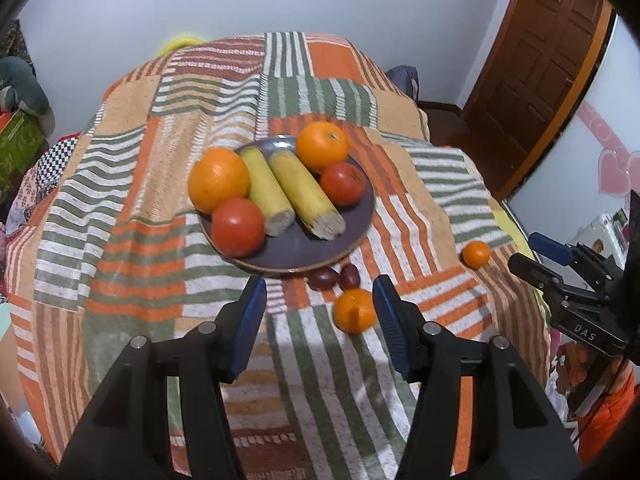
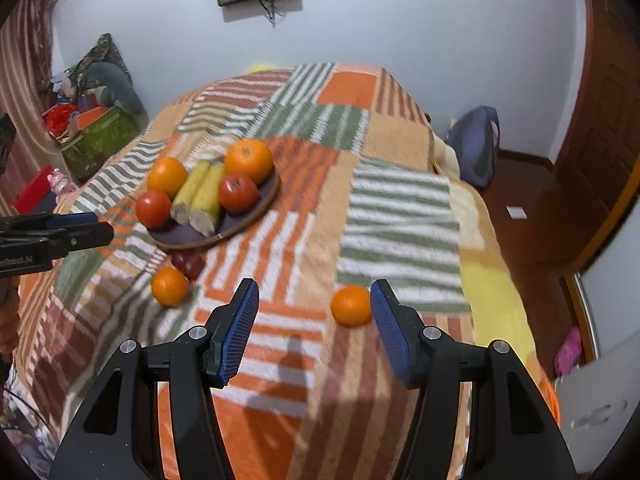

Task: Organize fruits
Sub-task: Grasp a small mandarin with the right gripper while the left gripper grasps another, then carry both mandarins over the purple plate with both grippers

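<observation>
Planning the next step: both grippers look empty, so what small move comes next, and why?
Probably ease the right gripper forward around the small orange by its right finger and close. Both grippers are open and empty; that orange, another and the grapes lie on the blanket, off the plate.

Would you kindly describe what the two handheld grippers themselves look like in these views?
Both match: the left gripper and right gripper have matte black angular bodies with silver pivot pins, and each carries two fingers faced with ribbed blue pads. Seen side-on, the right gripper bears white "DAS" lettering, and the left one also carries partly legible white print.
</observation>
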Available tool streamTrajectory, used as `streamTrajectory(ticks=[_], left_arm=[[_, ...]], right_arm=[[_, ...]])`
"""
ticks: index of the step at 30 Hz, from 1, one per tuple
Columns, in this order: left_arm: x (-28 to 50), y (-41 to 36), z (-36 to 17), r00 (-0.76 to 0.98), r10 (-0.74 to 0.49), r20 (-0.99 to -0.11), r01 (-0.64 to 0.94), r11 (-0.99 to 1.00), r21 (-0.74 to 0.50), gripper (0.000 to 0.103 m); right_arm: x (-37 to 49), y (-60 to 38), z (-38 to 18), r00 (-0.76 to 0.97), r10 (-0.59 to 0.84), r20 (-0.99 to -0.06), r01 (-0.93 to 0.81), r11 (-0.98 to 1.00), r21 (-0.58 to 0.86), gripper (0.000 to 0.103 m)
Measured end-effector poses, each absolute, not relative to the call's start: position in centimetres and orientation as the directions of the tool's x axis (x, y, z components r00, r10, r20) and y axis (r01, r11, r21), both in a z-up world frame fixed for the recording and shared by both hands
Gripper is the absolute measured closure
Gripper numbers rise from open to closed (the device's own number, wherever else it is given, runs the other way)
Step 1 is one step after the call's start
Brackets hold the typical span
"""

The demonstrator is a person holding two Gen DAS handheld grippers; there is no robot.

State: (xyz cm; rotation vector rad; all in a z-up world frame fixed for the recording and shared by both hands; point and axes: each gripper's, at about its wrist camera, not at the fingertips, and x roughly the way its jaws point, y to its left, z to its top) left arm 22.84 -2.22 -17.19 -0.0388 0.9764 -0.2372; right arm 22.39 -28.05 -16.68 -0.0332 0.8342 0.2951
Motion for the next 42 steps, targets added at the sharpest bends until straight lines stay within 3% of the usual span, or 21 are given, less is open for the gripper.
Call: streamTrajectory(ticks=[16, 24, 30, 42], left_arm=[[23.8, -5.8, -21.8, 0.437, -0.229, -0.87, 0.247, 0.96, -0.129, 0.048], [25.0, -6.7, -24.0, 0.403, -0.231, -0.886, 0.254, 0.958, -0.134, 0.048], [25.1, -6.6, -24.4, 0.412, -0.217, -0.885, 0.26, 0.959, -0.114, 0.066], [24.7, -4.4, -22.1, 0.464, -0.22, -0.858, 0.229, 0.966, -0.124, 0.066]], right_arm=[[24.3, -29.6, -21.2, 0.58, 0.241, -0.778, -0.232, 0.964, 0.126, 0.049], [25.1, -29.7, -22.5, 0.565, 0.242, -0.789, -0.23, 0.964, 0.131, 0.065], [24.8, -29.4, -22.4, 0.572, 0.25, -0.781, -0.241, 0.962, 0.132, 0.07], [24.9, -26.9, -20.1, 0.59, 0.297, -0.751, -0.305, 0.943, 0.133, 0.07]])
